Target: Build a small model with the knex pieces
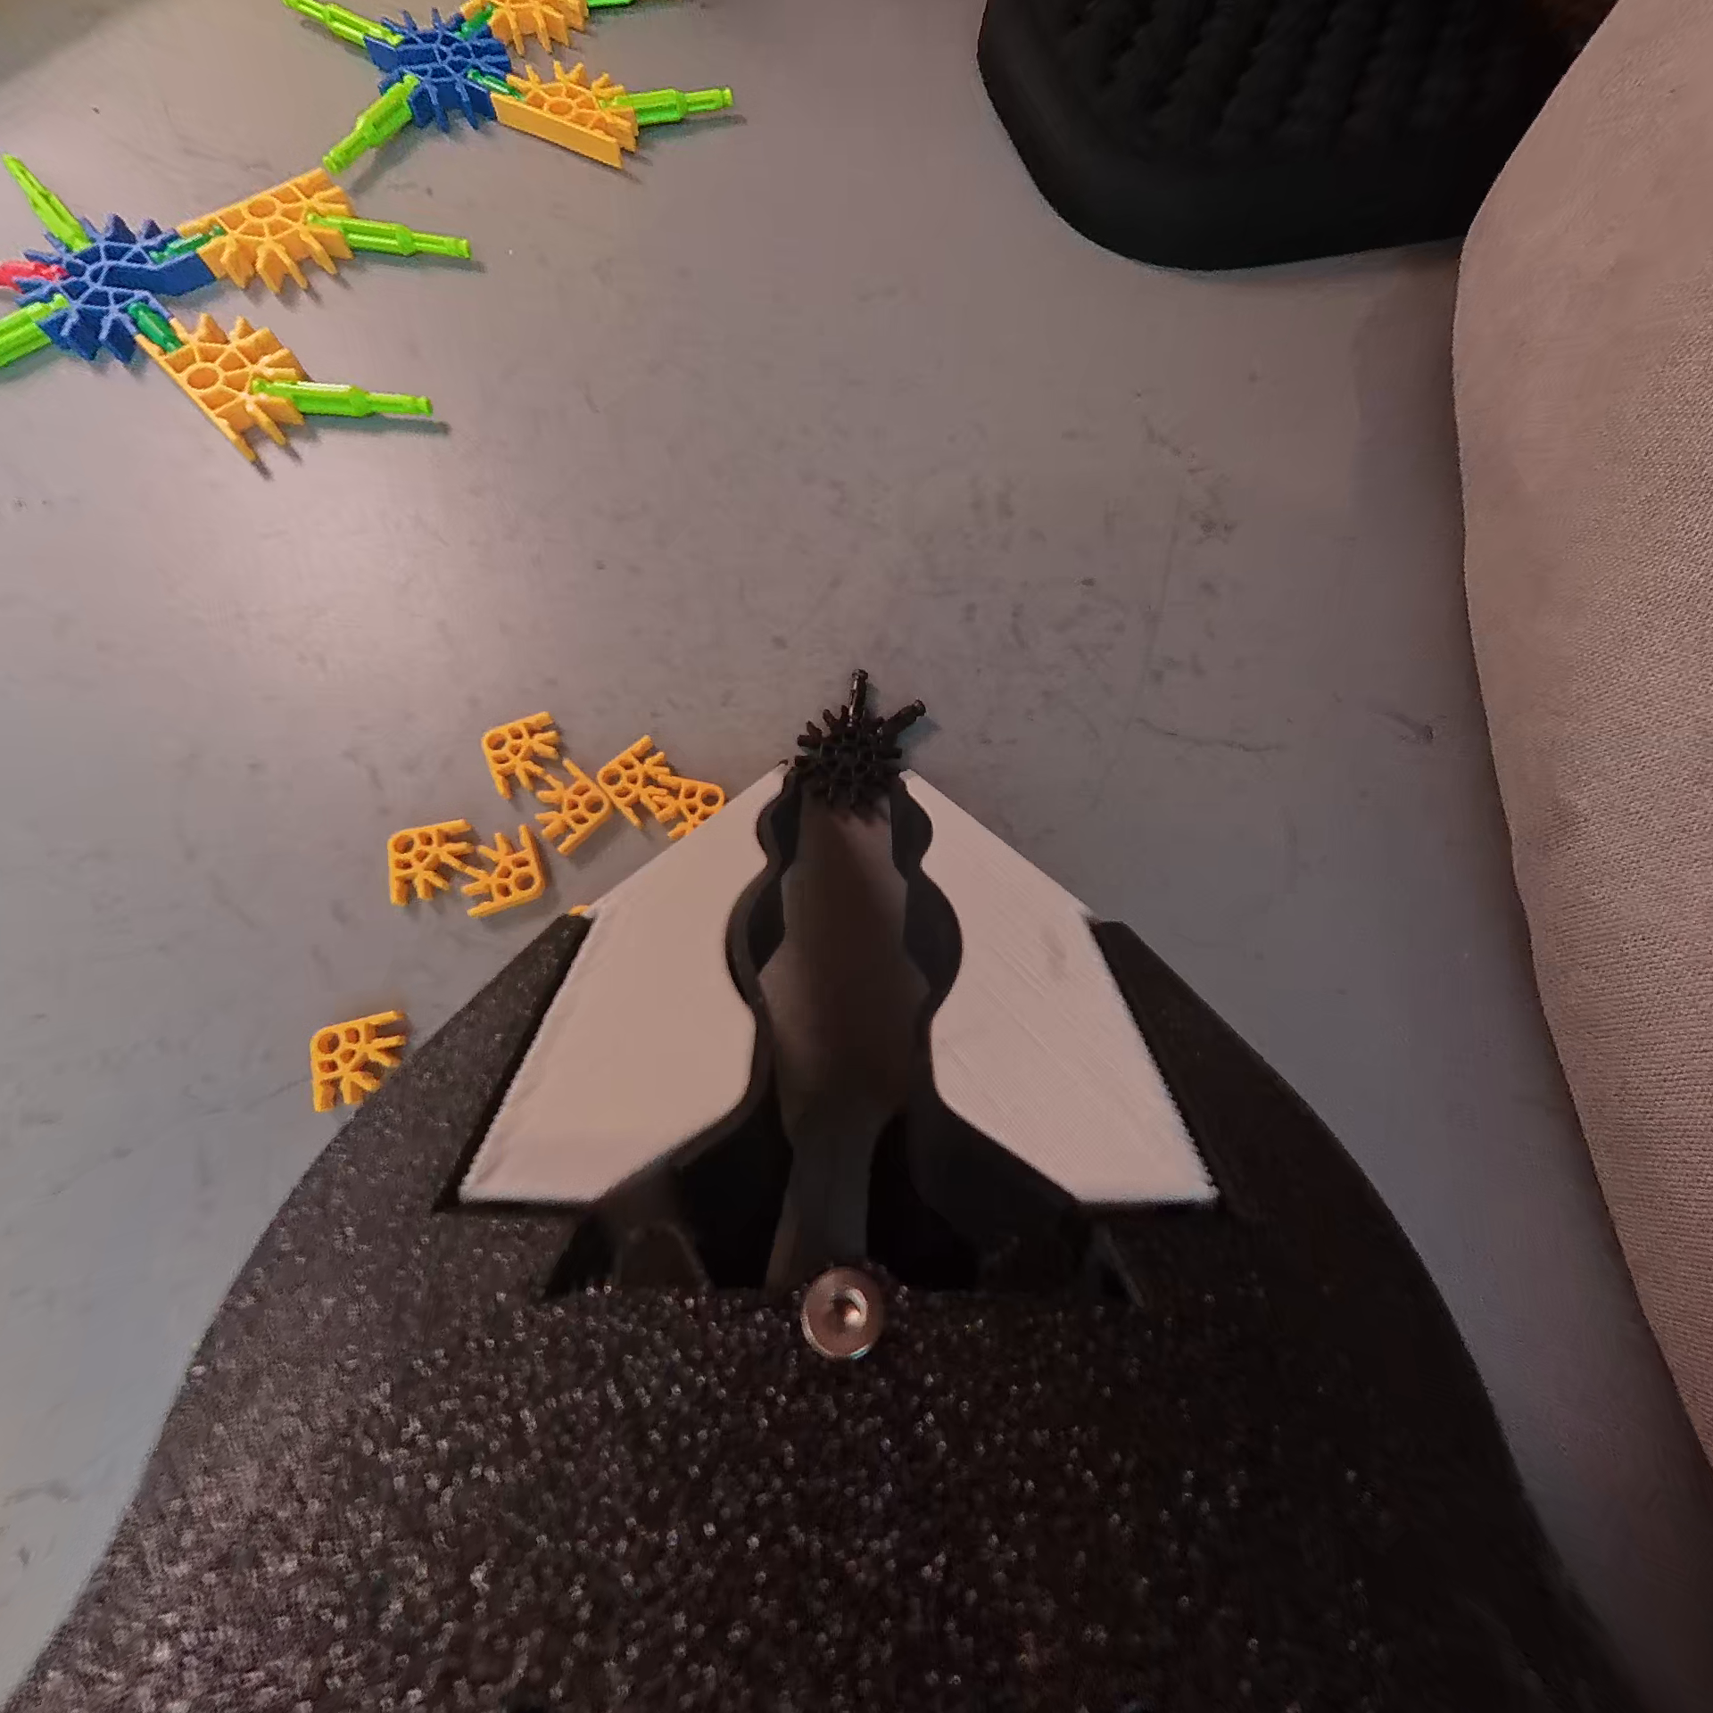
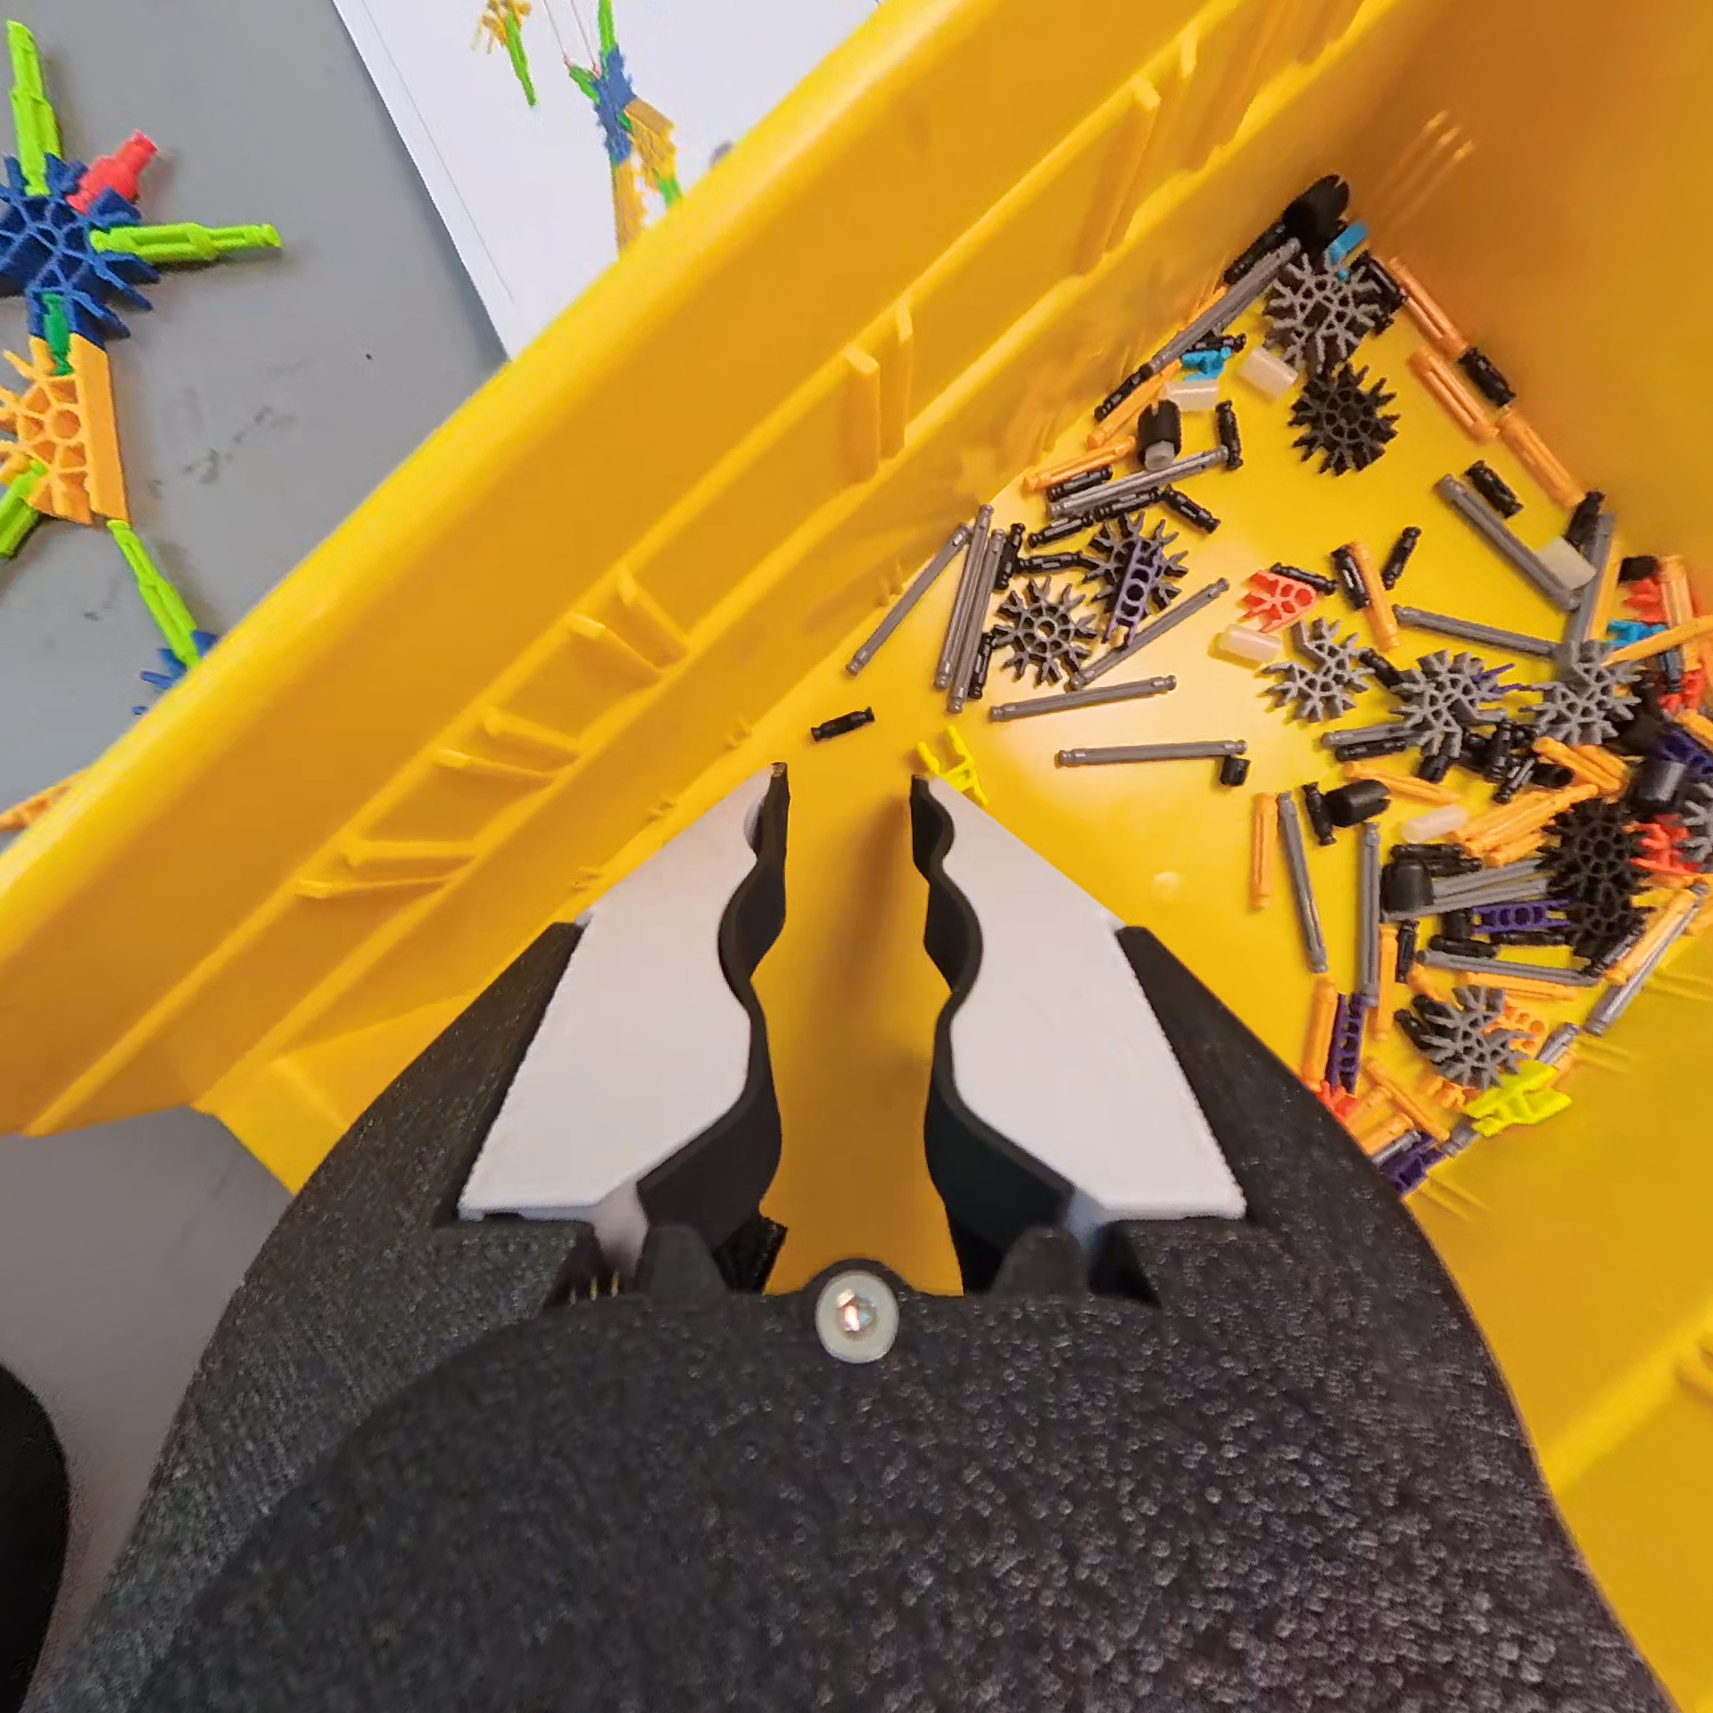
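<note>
two tongs in play. left tongs (image 1: 848,774) pinched narrow on black spiky connector (image 1: 845,762) with two short black rods, held low over grey bench (image 1: 834,445). right tongs (image 2: 848,788) parted, empty, hovering inside yellow bin (image 2: 649,463) near loose rods and gears (image 2: 1446,704); lone short black rod (image 2: 842,724) just ahead. six loose orange connectors (image 1: 519,834) beside left tongs; blue-green-orange assemblies (image 1: 185,278) farther off. grey cushion (image 1: 1594,742) at bench edge; white sheet (image 2: 519,120) behind bin.

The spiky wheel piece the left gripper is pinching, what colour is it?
Black: the spiky connector in the left gripper. The left wrist view shows it best.
</note>
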Tool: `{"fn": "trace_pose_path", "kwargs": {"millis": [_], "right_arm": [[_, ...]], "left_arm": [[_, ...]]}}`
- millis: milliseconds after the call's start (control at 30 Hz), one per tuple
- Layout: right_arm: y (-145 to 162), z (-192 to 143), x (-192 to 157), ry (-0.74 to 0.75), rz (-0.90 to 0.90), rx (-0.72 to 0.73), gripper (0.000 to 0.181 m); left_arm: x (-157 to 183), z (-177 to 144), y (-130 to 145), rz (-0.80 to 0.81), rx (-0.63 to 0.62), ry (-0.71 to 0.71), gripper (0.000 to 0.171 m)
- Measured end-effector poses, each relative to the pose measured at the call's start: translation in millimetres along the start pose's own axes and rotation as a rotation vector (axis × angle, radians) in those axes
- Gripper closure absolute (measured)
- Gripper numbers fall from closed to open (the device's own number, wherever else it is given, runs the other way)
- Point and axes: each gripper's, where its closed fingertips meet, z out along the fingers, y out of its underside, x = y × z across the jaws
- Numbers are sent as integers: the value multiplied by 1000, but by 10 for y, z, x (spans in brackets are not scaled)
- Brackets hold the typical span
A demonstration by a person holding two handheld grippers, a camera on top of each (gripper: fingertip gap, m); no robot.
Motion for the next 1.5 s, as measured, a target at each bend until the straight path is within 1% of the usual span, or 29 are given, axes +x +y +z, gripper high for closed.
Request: {"fn": "trace_pose_path", "kwargs": {"millis": [100,267,400,500,567,733,1033,1233,1400,1500], "right_arm": [[-73,19,-66,-16,-88,2,162],[-95,98,3,-87,-332,-19,160],[-124,153,0,-181,-411,-9,156],[-135,168,-15,-224,-433,-16,157],[-125,167,-47,-261,-439,-16,163],[-109,160,-85,-313,-442,-2,171],[-22,106,-110,-309,-477,-24,181],[121,3,-149,-321,-494,-79,181],[113,-7,-124,-299,-491,-74,177],[106,18,-150,-315,-493,-72,173]], "left_arm": [[-3,0,-4,-12,1,7,152],[-8,3,-10,-32,4,2,152],[-15,10,-20,-62,8,-12,152],[-24,15,-27,-82,10,-19,152],[-29,19,-33,-96,11,-21,152],[-42,36,-52,-122,13,-17,152],[-45,52,-61,-123,14,-22,152],[-43,54,-60,-117,15,-27,152],[-42,53,-61,-117,16,-25,152],[-42,54,-61,-114,17,-28,152]]}}
